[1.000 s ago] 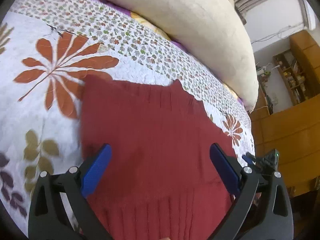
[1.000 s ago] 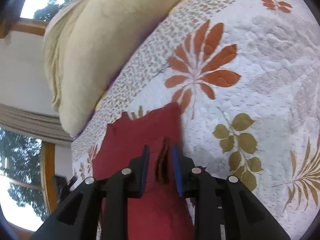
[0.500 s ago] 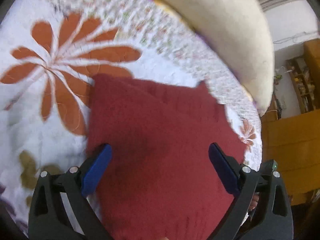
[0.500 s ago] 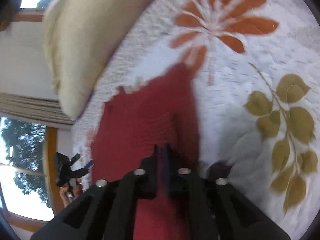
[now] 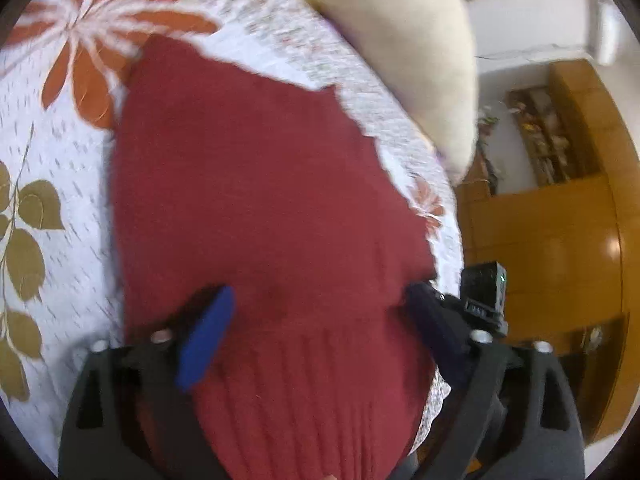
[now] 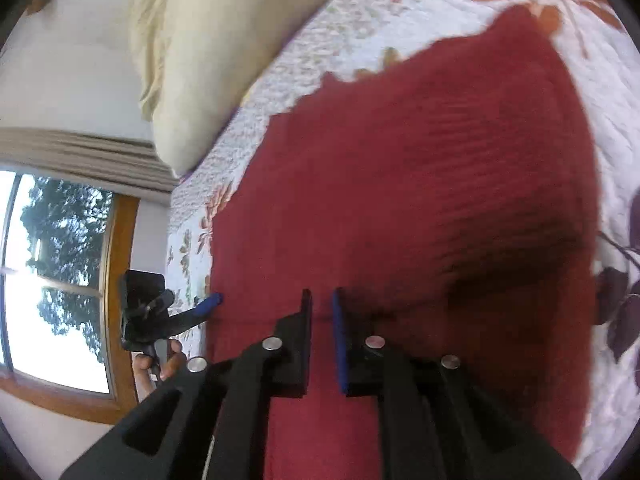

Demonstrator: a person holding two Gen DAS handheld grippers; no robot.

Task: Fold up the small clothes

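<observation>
Lying flat on the floral quilt (image 5: 56, 128) is one red knitted garment (image 5: 260, 184); no brand, label or legible writing shows on it. One cream pillow (image 5: 392, 40) sits beyond it. The left gripper (image 5: 320, 312) hangs over the ribbed hem, jaws spread wide, holding nothing. The right gripper (image 6: 321, 312) has its two blue pads nearly together over the cloth; whether they pinch it cannot be told.

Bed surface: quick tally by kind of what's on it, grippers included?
Red knit garment: 1
Cream pillow: 1
Floral quilt: 1
Grippers: 2, the left gripper and the right gripper
Total: 5
</observation>
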